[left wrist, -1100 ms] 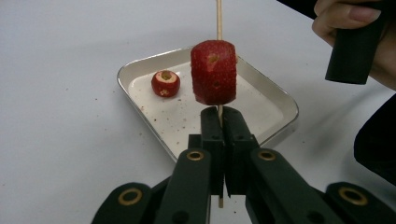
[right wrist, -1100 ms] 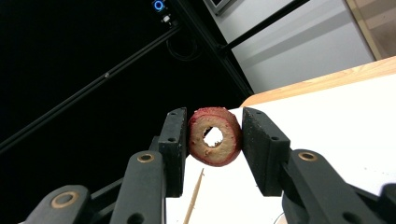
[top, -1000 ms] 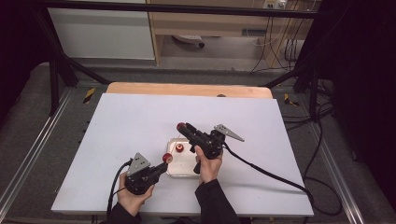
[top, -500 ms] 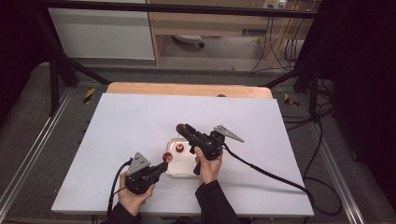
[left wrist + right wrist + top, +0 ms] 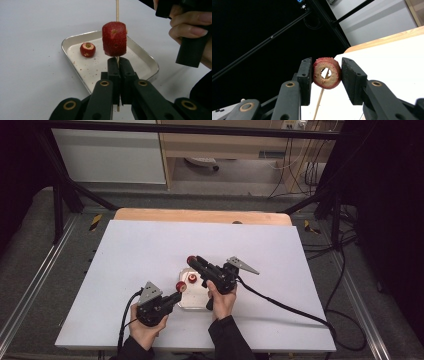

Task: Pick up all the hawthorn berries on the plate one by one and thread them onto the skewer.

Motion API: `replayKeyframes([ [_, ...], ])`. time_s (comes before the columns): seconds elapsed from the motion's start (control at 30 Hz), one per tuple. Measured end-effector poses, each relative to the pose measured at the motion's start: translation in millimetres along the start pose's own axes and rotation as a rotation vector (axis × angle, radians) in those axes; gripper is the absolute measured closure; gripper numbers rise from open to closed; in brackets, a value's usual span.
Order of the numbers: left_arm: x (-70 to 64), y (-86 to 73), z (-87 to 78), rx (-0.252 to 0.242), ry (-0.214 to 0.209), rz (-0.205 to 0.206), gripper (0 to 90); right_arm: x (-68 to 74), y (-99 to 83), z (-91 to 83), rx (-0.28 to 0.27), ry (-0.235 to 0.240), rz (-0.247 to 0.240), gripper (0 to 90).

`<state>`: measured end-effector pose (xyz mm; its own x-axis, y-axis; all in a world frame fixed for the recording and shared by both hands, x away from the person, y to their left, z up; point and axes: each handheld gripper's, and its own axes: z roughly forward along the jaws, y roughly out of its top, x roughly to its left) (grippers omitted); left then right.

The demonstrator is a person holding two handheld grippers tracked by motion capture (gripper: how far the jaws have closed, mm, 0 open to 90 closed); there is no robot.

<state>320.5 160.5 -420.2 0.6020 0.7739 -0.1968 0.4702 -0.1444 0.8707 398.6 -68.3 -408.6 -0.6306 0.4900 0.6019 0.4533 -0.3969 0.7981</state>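
In the high view both claws are meeting over the metal tray (image 5: 197, 302) on the tabletop (image 5: 125, 255); the left gripper view is showing the left claw (image 5: 117, 65) pinching a skewer (image 5: 117, 11) carrying one hawthorn (image 5: 114, 38), and the right gripper view is showing the right claw (image 5: 326, 73) pinching a cored hawthorn ring (image 5: 327, 73), so I judge its hole should be lining up squarely with the skewer tip before sliding down.

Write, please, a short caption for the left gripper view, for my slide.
Left claw clamps a wooden skewer carrying one red fruit piece; another piece lies in the metal tray.

No readable text, labels or numbers anywhere
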Motion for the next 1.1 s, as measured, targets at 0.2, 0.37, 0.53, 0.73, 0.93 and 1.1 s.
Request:
replayKeyframes([
  [0.2,-1.6,-0.7,-0.3,-0.020,0.014,0.002,88.3,1.6,1.0,-1.2,-0.003,-0.002,0.012,62.3],
  [0.37,-4.8,-1.5,2.7,-0.014,0.011,-0.003,88.3,2.1,0.2,-1.2,-0.007,0.001,0.032,62.4],
  [0.53,-2.9,-0.3,0.9,-0.018,0.018,0.000,88.4,1.5,1.8,-1.4,0.002,-0.008,0.000,62.5],
  [0.73,-5.3,-2.1,2.2,-0.024,0.028,0.010,88.4,2.1,1.7,-1.9,0.004,-0.003,0.020,62.6],
  [0.93,-6.7,-2.7,-0.9,-0.073,0.046,0.011,88.5,2.0,1.4,-1.9,-0.010,-0.003,0.068,62.8],
  [1.1,-10.6,-2.7,3.8,-0.078,0.056,0.025,88.5,2.6,4.1,-2.2,-0.016,-0.012,0.122,63.0],
])
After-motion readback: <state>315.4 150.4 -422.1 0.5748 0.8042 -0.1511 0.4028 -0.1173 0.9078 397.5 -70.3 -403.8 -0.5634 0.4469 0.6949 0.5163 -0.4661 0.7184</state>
